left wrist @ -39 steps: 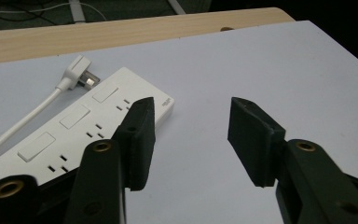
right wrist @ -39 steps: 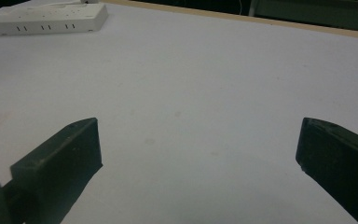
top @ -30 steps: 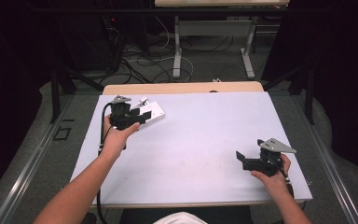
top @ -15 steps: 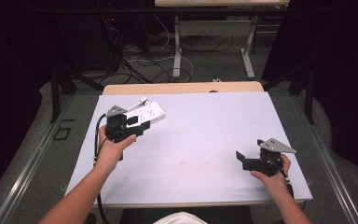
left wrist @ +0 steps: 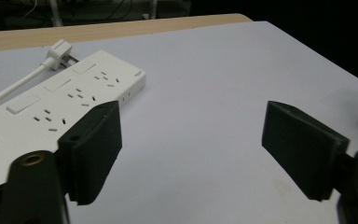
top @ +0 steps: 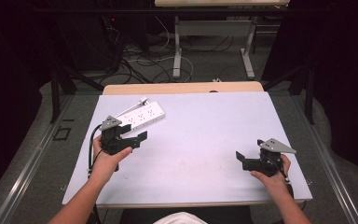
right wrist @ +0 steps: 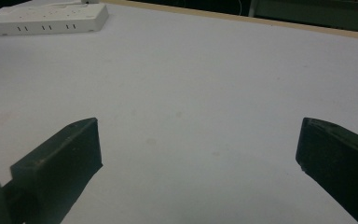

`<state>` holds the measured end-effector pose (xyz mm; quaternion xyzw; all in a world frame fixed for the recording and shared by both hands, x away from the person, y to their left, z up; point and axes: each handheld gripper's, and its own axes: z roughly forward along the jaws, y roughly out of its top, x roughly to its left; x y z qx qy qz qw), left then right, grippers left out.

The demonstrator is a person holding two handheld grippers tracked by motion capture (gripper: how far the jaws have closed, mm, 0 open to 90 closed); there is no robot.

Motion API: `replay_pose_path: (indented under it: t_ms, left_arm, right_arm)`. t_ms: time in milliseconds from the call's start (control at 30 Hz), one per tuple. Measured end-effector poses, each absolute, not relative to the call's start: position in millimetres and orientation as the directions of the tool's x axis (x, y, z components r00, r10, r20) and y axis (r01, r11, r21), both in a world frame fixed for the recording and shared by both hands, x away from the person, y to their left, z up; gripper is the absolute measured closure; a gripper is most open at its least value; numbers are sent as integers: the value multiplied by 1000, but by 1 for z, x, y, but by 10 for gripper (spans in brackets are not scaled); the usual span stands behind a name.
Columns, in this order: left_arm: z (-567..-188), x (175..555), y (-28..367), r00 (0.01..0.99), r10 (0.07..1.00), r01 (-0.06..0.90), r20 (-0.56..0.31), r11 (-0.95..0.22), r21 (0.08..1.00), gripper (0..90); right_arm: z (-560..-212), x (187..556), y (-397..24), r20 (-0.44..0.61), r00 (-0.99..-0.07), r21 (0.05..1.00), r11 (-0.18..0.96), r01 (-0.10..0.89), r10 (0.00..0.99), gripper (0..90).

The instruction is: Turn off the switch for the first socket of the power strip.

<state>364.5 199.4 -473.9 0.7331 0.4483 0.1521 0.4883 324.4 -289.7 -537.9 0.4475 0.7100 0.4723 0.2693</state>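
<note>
High view: the left gripper (top: 140, 138) sits just beside the power strip (top: 142, 115) at the table's (top: 205, 140) far left, jaws just opened, empty. Right gripper (top: 240, 157) rests open, well apart. The strip looks released; next likely calls for drawing the left hand clear.

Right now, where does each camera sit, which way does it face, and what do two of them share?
High view: above the person's side, facing forward and down on the table; forearms, left gripper, right gripper.
Left gripper view: on the left gripper, facing the power strip; jaws apart, nothing between.
Right gripper view: on the right gripper, low across the table; open jaws.
Shared: all three show the power strip.
</note>
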Motion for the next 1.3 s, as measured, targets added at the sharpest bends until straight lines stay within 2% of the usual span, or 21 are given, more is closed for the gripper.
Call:
replay_pose_path:
  t_ms: [100, 300, 600, 1300]
  left_arm:
    - [-478, 361, 202, 550, 805, 512, -223, -114, 852, 139]
    - [-491, 356, 208, 549, 805, 521, -227, -117, 845, 1]
    - [-511, 348, 212, 545, 822, 516, -165, -174, 838, 1]
    - [-544, 355, 221, 503, 824, 585, -260, -103, 804, 36]
  right_arm:
    - [-538, 325, -289, 39, -454, 914, 152, 376, 890, 0]
    - [-538, 324, -289, 48, -451, 911, 146, 387, 891, 0]
    - [-538, 324, -289, 37, -455, 914, 154, 376, 890, 0]
    - [-538, 324, -288, 40, -464, 911, 159, 382, 885, 0]
